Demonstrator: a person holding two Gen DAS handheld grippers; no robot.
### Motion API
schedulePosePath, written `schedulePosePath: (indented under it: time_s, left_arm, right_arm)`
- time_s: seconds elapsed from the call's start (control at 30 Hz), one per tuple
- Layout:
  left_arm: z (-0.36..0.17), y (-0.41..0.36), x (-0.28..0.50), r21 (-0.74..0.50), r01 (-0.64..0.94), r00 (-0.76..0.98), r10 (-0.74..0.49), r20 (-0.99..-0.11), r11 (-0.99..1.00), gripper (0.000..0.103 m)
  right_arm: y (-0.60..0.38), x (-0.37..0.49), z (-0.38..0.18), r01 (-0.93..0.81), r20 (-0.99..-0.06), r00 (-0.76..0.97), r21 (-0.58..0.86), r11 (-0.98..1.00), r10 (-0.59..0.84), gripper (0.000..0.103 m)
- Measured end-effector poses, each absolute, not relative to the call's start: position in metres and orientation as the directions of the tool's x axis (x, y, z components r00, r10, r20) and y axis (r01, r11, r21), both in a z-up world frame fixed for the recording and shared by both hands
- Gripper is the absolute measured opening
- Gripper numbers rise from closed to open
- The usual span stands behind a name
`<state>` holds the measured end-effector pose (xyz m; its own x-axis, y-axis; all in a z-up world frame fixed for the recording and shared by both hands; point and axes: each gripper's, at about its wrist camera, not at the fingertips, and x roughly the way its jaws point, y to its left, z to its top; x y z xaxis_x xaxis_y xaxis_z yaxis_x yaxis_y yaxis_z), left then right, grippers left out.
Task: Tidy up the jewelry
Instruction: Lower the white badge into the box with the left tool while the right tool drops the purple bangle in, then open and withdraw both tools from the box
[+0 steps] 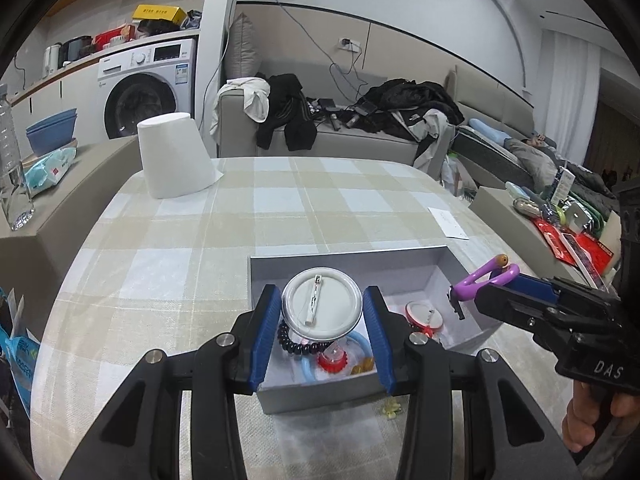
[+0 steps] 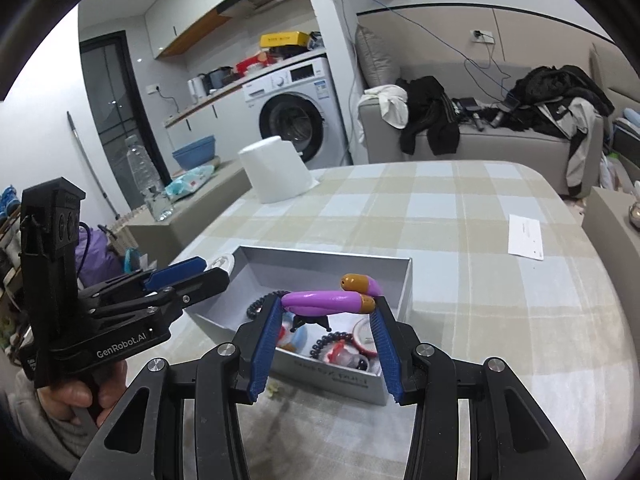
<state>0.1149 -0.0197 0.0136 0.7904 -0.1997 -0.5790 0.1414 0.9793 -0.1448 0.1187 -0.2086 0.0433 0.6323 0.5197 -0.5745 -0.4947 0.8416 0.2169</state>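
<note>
A grey open box (image 1: 344, 258) sits on the checked tablecloth and holds a dark bead bracelet (image 1: 294, 345), a blue ring (image 1: 306, 368), a red trinket (image 1: 333, 361) and a red-rimmed badge (image 1: 425, 315). My left gripper (image 1: 322, 314) is shut on a round white pin badge (image 1: 322, 305), back side up, above the box. My right gripper (image 2: 326, 314) is shut on a purple hair clip (image 2: 324, 302) with orange tips, above the box (image 2: 404, 276). In the left wrist view the clip (image 1: 486, 278) hangs over the box's right wall.
An upturned white cup (image 1: 176, 156) stands at the table's far left. A white paper slip (image 1: 448, 222) lies at the right. A small yellow flower piece (image 1: 391, 408) lies in front of the box. A water bottle (image 1: 12, 168) stands on the left bench. A sofa with clothes is behind.
</note>
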Motion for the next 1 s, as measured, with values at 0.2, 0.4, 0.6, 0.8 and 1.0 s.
schedulePosePath:
  time_s: [0.2, 0.4, 0.6, 0.8, 1.0]
  left_arm:
    - [0.012, -0.025, 0.121, -0.113, 0.118, 0.785, -0.162, -0.598, 0.987, 0.037]
    - [0.011, -0.029, 0.121, -0.091, 0.115, 0.772, -0.147, -0.618, 0.989, 0.037]
    - [0.009, -0.036, 0.12, -0.064, 0.102, 0.77, -0.12, -0.626, 0.993, 0.038]
    - [0.009, -0.036, 0.116, -0.103, 0.105, 0.756, -0.147, -0.638, 0.989, 0.063]
    - [0.019, -0.035, 0.101, -0.11, 0.107, 0.806, -0.151, -0.573, 0.988, 0.1]
  right_arm:
    - [-0.207, 0.127, 0.038, -0.477, -0.596, 0.623, 0.224, 0.85, 0.507, 0.044]
    - [-0.204, 0.128, 0.036, -0.475, -0.608, 0.619, 0.215, 0.853, 0.498, 0.044]
    - [-0.204, 0.128, 0.036, -0.475, -0.609, 0.62, 0.21, 0.854, 0.495, 0.045]
    - [-0.209, 0.121, 0.051, -0.511, -0.572, 0.64, 0.18, 0.84, 0.512, 0.071]
    - [-0.213, 0.112, 0.057, -0.5, -0.561, 0.665, 0.158, 0.852, 0.494, 0.103]
